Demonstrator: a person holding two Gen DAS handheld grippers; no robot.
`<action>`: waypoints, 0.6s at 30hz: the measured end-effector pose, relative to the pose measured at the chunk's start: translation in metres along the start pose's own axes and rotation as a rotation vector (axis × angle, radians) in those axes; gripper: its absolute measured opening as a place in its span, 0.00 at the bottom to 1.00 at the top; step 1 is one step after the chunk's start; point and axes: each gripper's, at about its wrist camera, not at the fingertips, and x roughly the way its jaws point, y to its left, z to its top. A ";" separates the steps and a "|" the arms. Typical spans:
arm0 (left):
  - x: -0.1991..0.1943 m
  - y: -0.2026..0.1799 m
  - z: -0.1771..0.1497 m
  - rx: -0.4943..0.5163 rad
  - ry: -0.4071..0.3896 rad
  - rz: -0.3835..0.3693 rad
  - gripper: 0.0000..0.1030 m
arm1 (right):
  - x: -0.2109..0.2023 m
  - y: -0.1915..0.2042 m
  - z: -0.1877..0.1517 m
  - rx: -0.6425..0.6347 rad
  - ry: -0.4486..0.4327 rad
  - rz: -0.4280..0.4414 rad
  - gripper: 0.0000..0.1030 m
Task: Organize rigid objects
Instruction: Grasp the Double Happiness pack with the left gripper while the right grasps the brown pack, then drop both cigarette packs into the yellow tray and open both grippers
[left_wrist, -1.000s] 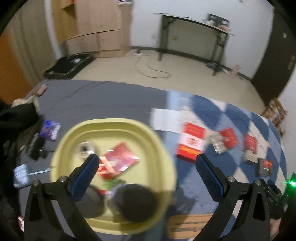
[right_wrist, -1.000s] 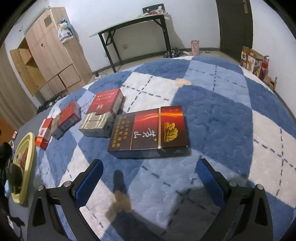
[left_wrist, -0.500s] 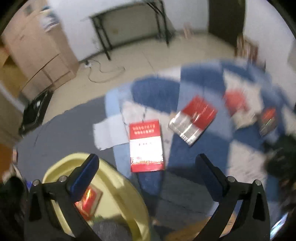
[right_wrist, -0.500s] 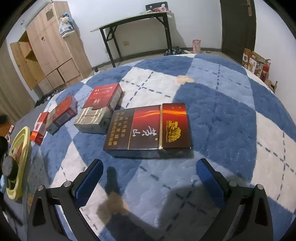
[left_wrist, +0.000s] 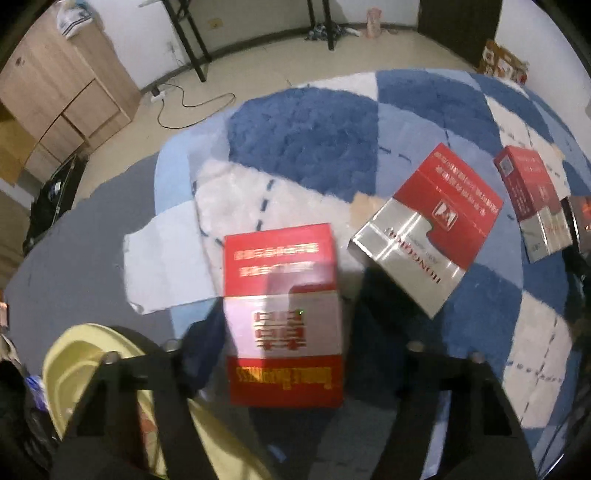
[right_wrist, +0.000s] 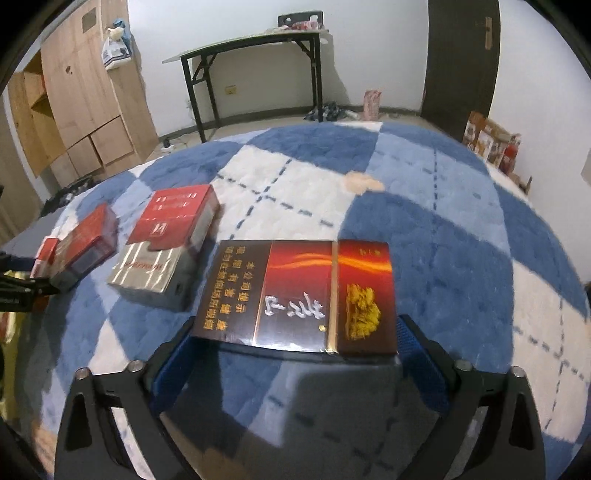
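Blue-and-white checked blanket (right_wrist: 461, 229): your left gripper (left_wrist: 284, 343) clamps the red-and-white carton (left_wrist: 282, 314), long axis pointing away; your right gripper (right_wrist: 291, 354), just narrowed, flanks the crosswise dark-red carton (right_wrist: 295, 295), contact unclear.

A blue-and-white checked rug (right_wrist: 461, 229) with dashed dark-blue lines fills both views. In the left wrist view, lower centre, a box (left_wrist: 282, 314) shows red bands around a pale pink middle with a red emblem and yellow lettering; a pale yellow basin (left_wrist: 70, 373) sits lower left, and a red-and-silver box (left_wrist: 428, 229) right of centre. In the right wrist view, centre, a dark maroon carton (right_wrist: 295, 295) carries a red-orange swirl, gold characters and a gold motif. Blue pads (right_wrist: 417, 354) line black gripper fingers.
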 end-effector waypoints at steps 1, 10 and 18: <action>-0.001 -0.002 -0.001 -0.005 -0.009 0.004 0.56 | 0.002 0.001 0.000 0.001 -0.006 -0.004 0.90; -0.100 0.008 -0.057 -0.181 -0.229 -0.059 0.56 | -0.035 -0.020 -0.007 0.016 -0.106 0.084 0.88; -0.206 0.112 -0.187 -0.421 -0.325 0.065 0.56 | -0.092 0.030 -0.002 -0.143 -0.120 0.238 0.88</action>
